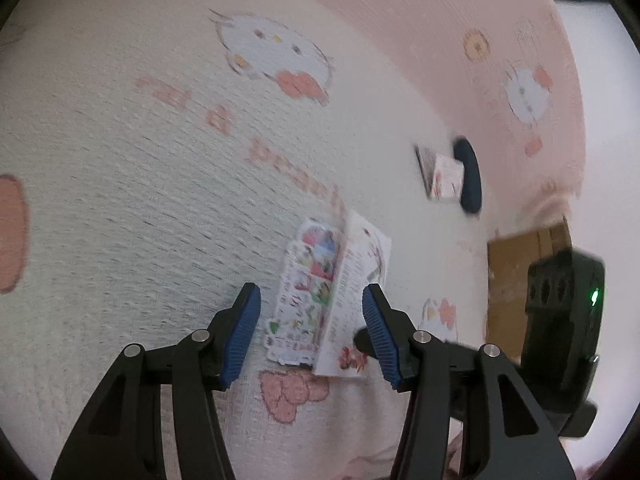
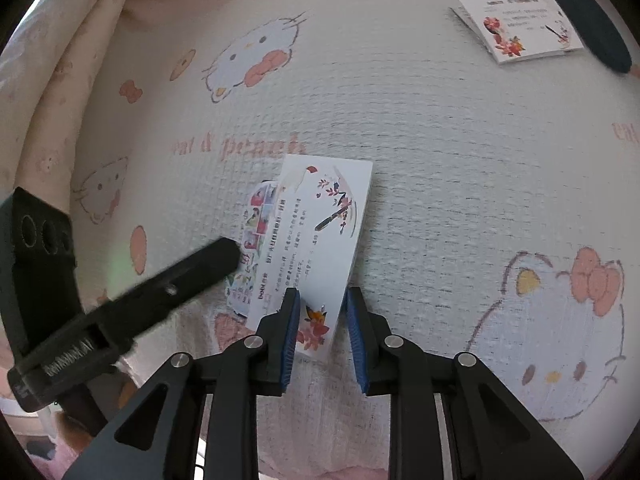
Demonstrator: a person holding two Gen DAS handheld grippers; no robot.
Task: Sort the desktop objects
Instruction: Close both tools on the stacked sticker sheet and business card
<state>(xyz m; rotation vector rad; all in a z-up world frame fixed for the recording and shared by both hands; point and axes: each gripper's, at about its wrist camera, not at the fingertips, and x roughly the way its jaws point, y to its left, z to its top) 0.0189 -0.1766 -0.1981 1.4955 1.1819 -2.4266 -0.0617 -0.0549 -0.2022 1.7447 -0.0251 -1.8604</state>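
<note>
Pale cat-print cloth [image 2: 440, 140], white floral card [image 2: 320, 232], multicoloured sticker sheet [image 1: 304, 292], blue-padded claw [image 2: 322, 332]

Card [image 2: 320, 236] lies flat on blanket [image 2: 460, 160], overlapping the right edge of sticker sheet [image 2: 256, 216]. Second card [image 2: 520, 28] sits well apart, far right, on a small stack, touching oval pad [image 2: 588, 20] behind it.

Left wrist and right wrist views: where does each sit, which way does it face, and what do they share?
Left wrist: on the left hand-held gripper, looking down on the sticker sheet; the right hand-held gripper crosses at right.
Right wrist: on the right hand-held gripper, looking down on the white card; the left one crosses at left.
Shared: both papers, cartoon-cat cloth.
</note>
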